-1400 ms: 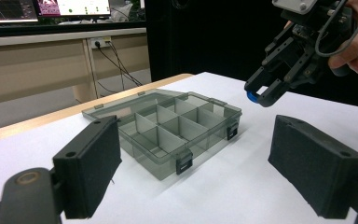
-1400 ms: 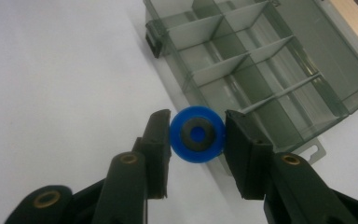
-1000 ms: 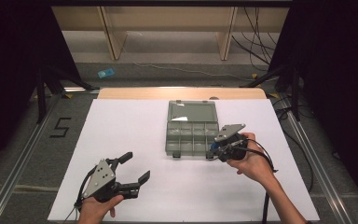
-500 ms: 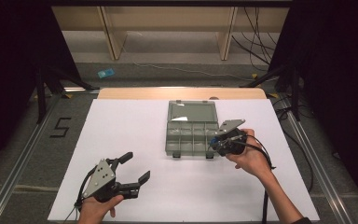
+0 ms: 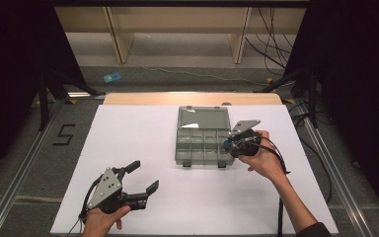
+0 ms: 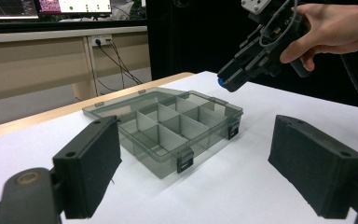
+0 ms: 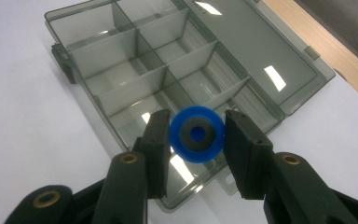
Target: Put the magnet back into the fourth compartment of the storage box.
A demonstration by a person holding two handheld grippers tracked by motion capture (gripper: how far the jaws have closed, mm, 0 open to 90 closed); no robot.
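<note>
A clear grey compartment box (image 5: 204, 143) lies open on the white table, lid (image 5: 203, 119) folded back, its cells bare. My right gripper (image 5: 228, 144) hovers over the box's right edge, shut on a small blue ring (image 7: 196, 134) with a dark centre. That ring (image 6: 221, 82) peeks out as a blue tip in the left gripper view, above the box (image 6: 168, 128). The box (image 7: 168, 79) sits just under the right gripper (image 7: 195, 140). My left gripper (image 5: 144, 177) rests near the table's front left, open with nothing between its pads (image 6: 91, 168).
The white table sheet (image 5: 143, 133) spreads around the box. A wooden strip (image 5: 192, 98) borders its far edge. Metal rails (image 5: 24, 163) run along both sides, and cables (image 5: 276, 29) lie on the floor beyond.
My right gripper has drifted slightly up and away along the box's right edge with the blue ring in it. The left gripper has stayed put.
</note>
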